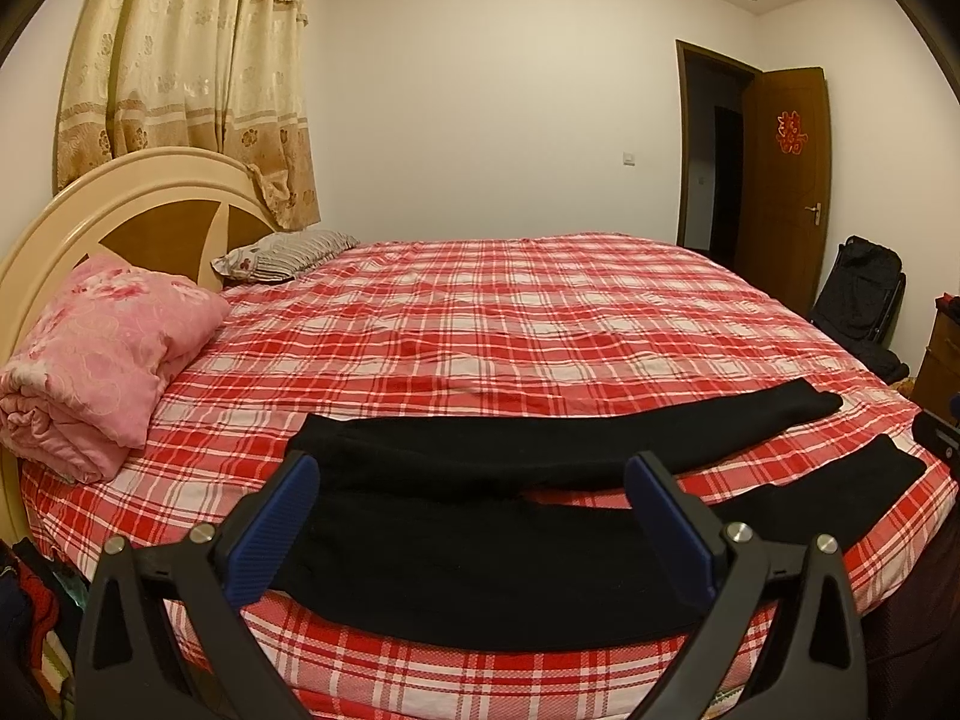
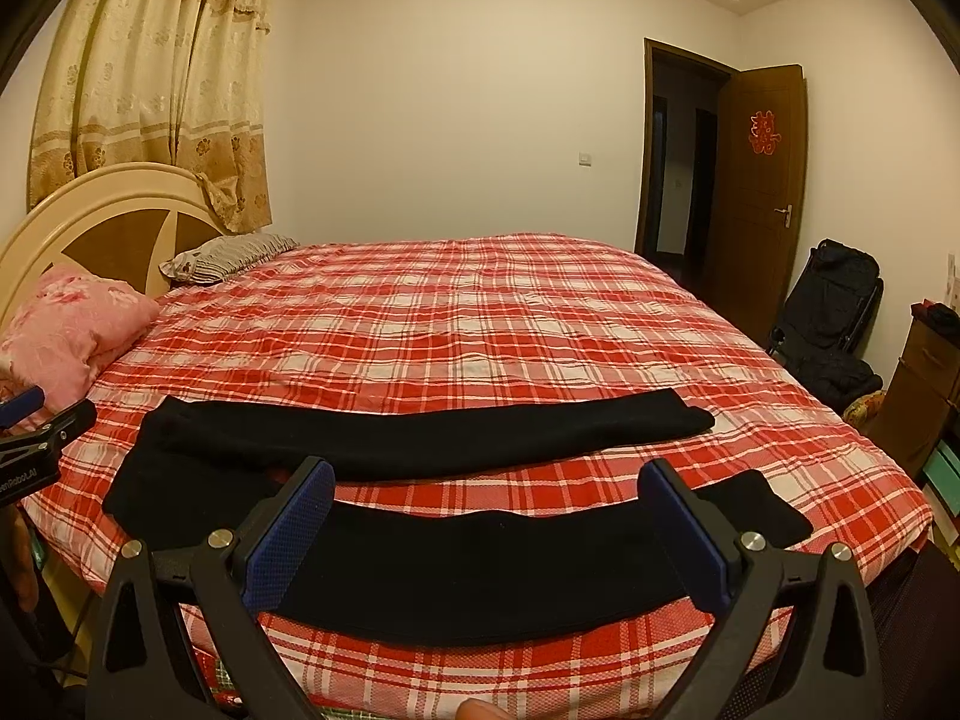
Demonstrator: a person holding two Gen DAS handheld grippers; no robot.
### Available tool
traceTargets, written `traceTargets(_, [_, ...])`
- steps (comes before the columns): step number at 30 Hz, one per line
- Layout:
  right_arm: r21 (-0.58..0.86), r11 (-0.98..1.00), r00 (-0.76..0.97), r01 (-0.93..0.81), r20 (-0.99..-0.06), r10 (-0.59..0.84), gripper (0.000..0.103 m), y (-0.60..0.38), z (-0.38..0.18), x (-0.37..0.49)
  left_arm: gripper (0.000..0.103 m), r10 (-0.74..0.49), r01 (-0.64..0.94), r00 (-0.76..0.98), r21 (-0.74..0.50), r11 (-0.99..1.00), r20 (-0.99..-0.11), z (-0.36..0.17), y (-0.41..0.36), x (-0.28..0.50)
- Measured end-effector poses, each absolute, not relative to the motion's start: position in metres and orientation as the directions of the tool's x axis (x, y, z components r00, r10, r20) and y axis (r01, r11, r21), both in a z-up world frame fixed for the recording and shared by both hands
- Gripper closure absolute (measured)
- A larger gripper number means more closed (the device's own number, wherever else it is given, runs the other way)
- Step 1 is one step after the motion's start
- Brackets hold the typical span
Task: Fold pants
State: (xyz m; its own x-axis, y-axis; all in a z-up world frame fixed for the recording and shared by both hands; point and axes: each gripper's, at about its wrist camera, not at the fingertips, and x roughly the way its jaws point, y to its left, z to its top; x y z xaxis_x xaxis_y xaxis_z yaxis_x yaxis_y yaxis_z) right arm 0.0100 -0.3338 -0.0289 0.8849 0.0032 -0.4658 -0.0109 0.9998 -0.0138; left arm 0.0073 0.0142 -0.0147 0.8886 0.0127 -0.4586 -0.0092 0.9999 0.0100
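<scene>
We see a wide bed [image 1: 510,324] covered in a red-and-white plaid sheet, bearing black pants [image 1: 480,546] laid flat along its near edge with both legs spread apart, a folded pink floral quilt [image 1: 102,354] and a striped grey pillow [image 1: 282,252] by its rounded cream headboard [image 1: 120,192].

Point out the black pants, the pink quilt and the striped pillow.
black pants [image 2: 420,576]: right wrist view, on the near leg.
pink quilt [image 1: 102,354]: left wrist view, on its folded top.
striped pillow [image 1: 288,253]: left wrist view, on its striped middle.
</scene>
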Motion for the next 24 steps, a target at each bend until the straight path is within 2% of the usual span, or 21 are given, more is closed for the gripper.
traceTargets(13, [-0.02,1.0,0.883,-0.024,-0.47,0.012,0.001,-0.333,-0.034,0.014,0.0,0.002,0.006,0.88,0.014,1.0,-0.475,-0.019,0.009,0.013])
traceTargets(19, [0.013,0.997,0.864,-0.07,-0.499,0.067,0.001,-0.337,-0.051,0.029,0.0,0.007,0.004,0.864,0.021,1.0,-0.504,-0.034,0.014,0.029])
traceTargets(24, [0.034,0.998,0.84,-0.059,-0.538,0.068,0.001,-0.346,-0.073,0.048,0.0,0.103,-0.085,0.832,0.058,0.995,-0.546,-0.058,0.057,0.072])
